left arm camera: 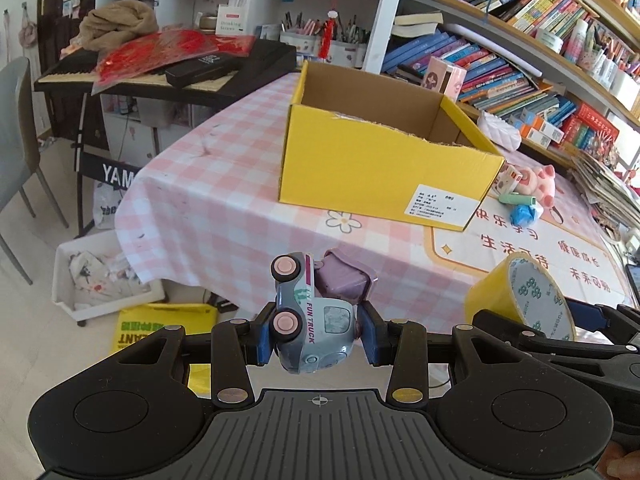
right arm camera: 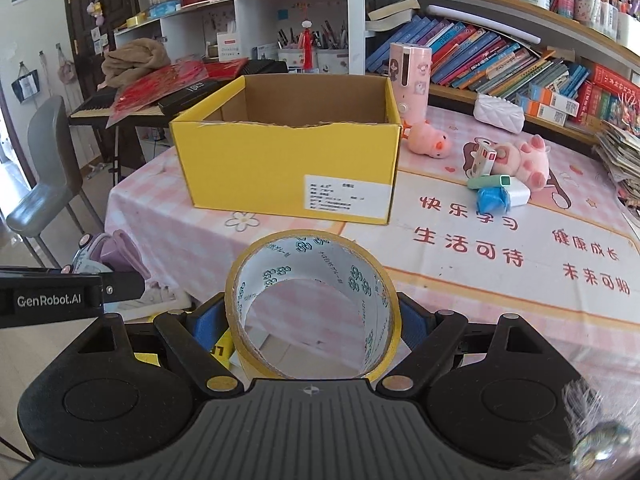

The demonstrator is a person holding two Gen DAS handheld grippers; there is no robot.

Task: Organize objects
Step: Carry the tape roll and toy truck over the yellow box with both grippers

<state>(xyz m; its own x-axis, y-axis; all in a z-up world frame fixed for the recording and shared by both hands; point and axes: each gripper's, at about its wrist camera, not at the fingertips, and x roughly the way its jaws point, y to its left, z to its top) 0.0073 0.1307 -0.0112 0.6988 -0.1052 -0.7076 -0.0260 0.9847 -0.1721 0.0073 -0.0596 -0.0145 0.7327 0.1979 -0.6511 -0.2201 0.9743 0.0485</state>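
Fingers of the left gripper [left arm camera: 318, 338] pinch a toy truck [left arm camera: 310, 316] beyond the table's [right arm camera: 460, 280] near edge; the right gripper [right arm camera: 312, 320] clamps a tape roll [right arm camera: 314, 304] before the yellow box [right arm camera: 286, 164] on top.

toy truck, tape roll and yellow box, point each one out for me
toy truck [left arm camera: 310, 330], left wrist view, on its grey side by the lettering
tape roll [right arm camera: 316, 276], right wrist view, on the printed inner wall
yellow box [right arm camera: 256, 164], right wrist view, on its front wall
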